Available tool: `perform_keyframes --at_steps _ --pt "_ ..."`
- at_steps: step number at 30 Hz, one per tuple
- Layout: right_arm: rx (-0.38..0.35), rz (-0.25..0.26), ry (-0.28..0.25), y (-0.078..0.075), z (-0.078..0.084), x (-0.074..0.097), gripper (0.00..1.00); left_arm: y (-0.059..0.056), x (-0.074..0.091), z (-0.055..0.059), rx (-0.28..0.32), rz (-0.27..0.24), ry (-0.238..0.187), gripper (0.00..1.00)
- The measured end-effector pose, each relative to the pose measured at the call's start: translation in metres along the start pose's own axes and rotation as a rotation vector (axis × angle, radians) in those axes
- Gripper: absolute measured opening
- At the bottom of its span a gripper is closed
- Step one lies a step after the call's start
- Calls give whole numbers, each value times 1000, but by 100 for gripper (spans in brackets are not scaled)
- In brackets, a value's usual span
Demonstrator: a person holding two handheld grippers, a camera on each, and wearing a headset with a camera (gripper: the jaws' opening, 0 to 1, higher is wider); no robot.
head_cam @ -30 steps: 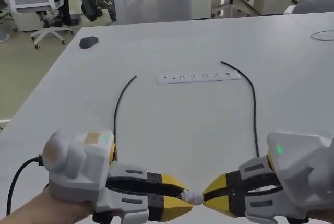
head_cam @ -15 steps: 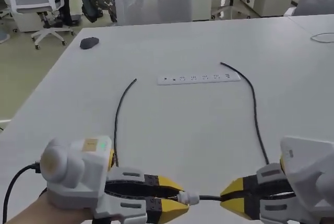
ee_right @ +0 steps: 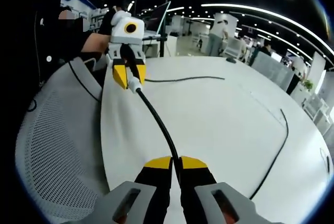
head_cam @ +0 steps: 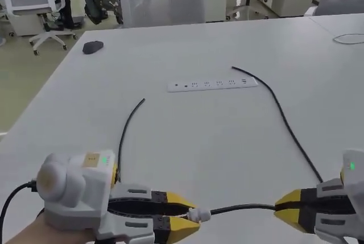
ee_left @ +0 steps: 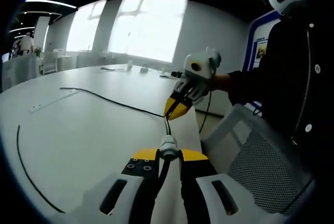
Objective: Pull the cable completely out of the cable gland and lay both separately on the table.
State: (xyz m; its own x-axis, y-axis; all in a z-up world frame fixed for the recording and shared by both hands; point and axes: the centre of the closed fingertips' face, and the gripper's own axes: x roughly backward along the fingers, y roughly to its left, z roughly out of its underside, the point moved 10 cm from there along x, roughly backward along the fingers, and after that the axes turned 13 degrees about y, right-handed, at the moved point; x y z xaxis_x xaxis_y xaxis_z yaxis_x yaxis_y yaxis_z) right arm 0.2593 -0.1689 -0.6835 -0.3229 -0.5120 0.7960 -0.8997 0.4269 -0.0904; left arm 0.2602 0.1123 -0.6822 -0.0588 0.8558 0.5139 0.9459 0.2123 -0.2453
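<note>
Cable gland pinched by left gripper, cable clamped by right gripper, both level, tips facing, apart.

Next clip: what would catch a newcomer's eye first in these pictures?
At the near edge of the white table, the left tool grips a small white cable gland, while the right tool pinches the black cable a short way off, with a straight stretch of it between them. Farther back lies a white power strip, with a dark mouse at the far left.
</note>
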Motion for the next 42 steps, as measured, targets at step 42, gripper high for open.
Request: perform_keyframes --at_steps 42 --pt "-213 -22 -91 -22 -13 25 19 8 0 5 -6 -38 48 15"
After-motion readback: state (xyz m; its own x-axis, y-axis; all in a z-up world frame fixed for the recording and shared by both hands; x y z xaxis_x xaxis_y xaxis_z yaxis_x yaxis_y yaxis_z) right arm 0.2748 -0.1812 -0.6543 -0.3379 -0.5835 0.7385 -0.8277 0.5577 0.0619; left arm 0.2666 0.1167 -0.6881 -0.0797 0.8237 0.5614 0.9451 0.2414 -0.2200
